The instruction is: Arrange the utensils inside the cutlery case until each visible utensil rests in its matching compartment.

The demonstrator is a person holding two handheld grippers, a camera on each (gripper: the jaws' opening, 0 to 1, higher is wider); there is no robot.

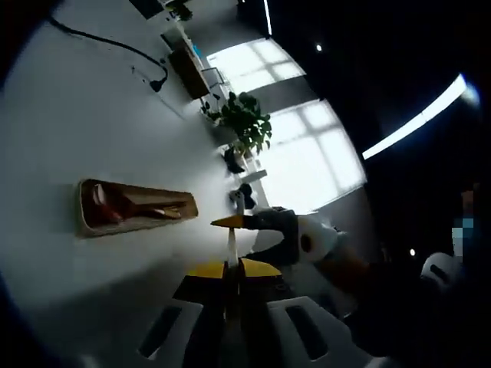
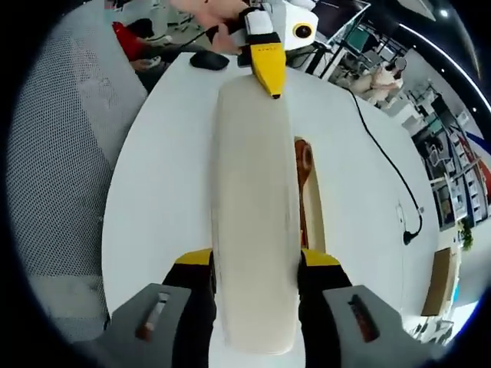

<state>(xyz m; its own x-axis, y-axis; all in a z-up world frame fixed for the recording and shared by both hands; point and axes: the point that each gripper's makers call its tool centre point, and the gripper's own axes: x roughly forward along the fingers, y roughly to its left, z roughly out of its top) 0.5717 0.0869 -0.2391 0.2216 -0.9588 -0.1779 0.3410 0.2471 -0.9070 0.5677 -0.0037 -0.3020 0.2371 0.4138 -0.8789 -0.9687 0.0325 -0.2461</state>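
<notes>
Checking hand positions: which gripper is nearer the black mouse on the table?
Left. The left gripper grips the cream panel at its far end, beside the mouse; the right gripper holds the opposite end.

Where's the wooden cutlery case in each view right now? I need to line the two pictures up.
Left gripper view: the cutlery case lies left of centre on the white table, with utensils inside.
Right gripper view: just right of centre, it is a brown strip showing past the pale panel held between the jaws.
Shared landmark: the black cable on the table.
</notes>
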